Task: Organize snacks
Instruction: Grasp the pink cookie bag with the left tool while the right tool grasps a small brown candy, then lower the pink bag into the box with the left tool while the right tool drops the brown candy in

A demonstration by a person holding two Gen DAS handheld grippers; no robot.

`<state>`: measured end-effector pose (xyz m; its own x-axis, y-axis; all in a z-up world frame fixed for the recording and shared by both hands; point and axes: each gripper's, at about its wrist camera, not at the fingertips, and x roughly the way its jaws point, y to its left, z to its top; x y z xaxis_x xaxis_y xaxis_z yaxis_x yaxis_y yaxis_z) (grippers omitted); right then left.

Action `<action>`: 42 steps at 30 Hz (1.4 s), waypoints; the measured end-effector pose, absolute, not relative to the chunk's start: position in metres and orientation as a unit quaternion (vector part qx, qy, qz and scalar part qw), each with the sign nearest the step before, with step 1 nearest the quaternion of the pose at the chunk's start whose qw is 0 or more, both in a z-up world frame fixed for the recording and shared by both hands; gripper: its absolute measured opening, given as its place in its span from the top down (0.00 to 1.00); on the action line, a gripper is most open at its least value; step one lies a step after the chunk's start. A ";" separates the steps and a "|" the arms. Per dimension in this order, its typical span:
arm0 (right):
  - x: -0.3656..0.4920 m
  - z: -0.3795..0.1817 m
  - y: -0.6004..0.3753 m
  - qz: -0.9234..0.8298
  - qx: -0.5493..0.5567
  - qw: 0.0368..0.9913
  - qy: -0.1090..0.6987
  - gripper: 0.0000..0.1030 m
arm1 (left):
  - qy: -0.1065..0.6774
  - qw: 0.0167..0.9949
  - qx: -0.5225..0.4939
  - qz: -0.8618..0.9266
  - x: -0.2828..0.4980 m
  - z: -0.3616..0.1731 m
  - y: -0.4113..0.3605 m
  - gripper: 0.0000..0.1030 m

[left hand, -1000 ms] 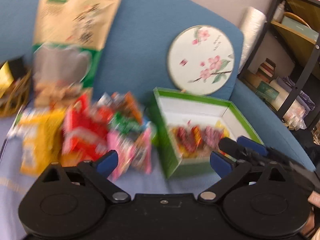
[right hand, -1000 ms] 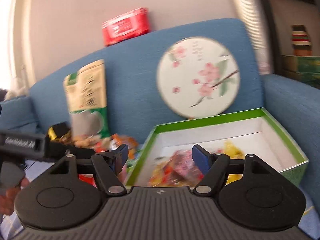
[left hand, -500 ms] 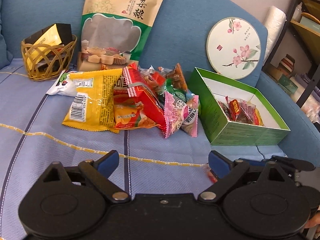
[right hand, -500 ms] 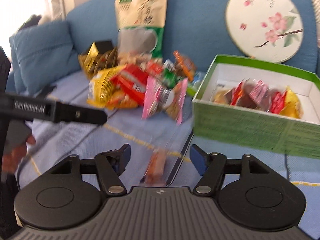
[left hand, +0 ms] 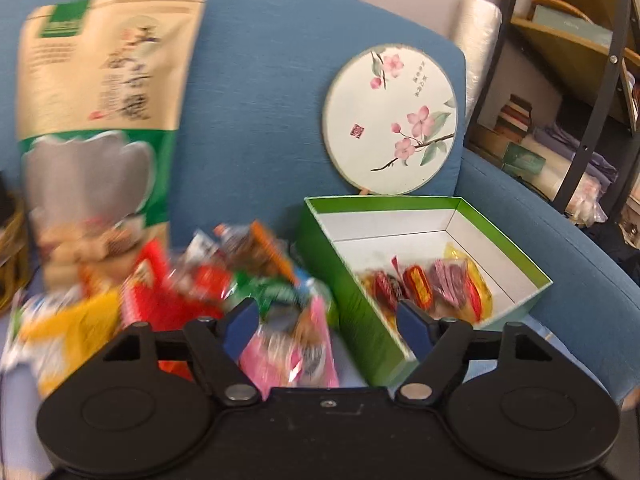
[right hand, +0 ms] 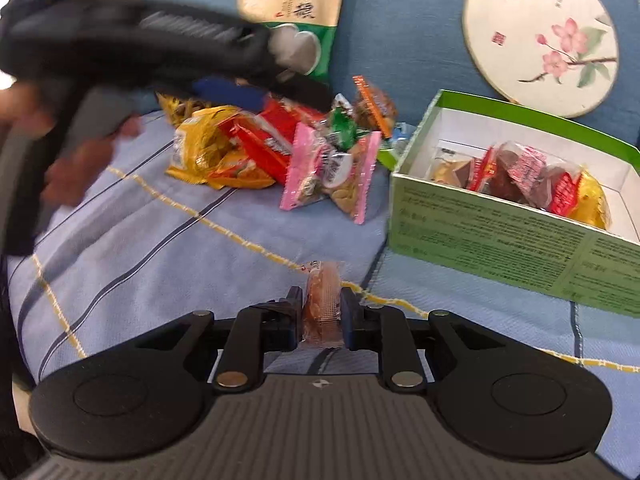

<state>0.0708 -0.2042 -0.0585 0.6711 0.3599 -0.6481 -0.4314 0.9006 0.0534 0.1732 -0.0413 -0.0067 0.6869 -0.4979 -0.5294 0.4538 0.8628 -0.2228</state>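
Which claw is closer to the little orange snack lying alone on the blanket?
Right. The right claw is shut on the little orange snack. The left claw hovers open over the snack pile.

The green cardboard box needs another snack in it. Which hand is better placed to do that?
The right. The right gripper is shut on a small clear-wrapped orange snack, with the green cardboard box just ahead to its right. The left gripper is open and empty above the pile.
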 end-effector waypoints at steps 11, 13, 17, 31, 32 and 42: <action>0.077 -0.059 -0.220 0.202 -0.027 0.917 0.343 0.67 | 0.380 0.883 0.001 -0.275 0.180 -0.058 -0.046 0.08; 0.076 -0.059 -0.219 0.204 -0.025 0.917 0.343 0.67 | 0.384 0.881 0.007 -0.276 0.168 -0.063 -0.046 0.08; 0.076 -0.061 -0.216 0.206 -0.031 0.914 0.348 0.67 | 0.391 0.881 -0.011 -0.267 0.164 -0.066 -0.045 0.04; 0.082 -0.065 -0.218 0.195 -0.038 0.913 0.356 0.67 | 0.401 0.887 -0.041 -0.224 0.186 -0.072 -0.053 0.22; 0.082 -0.064 -0.219 0.195 -0.039 0.914 0.353 0.67 | 0.404 0.887 -0.041 -0.221 0.183 -0.070 -0.052 0.24; 0.071 -0.032 -0.247 0.185 0.009 0.945 0.269 0.68 | 0.358 0.901 -0.043 -0.243 0.146 -0.018 -0.037 0.25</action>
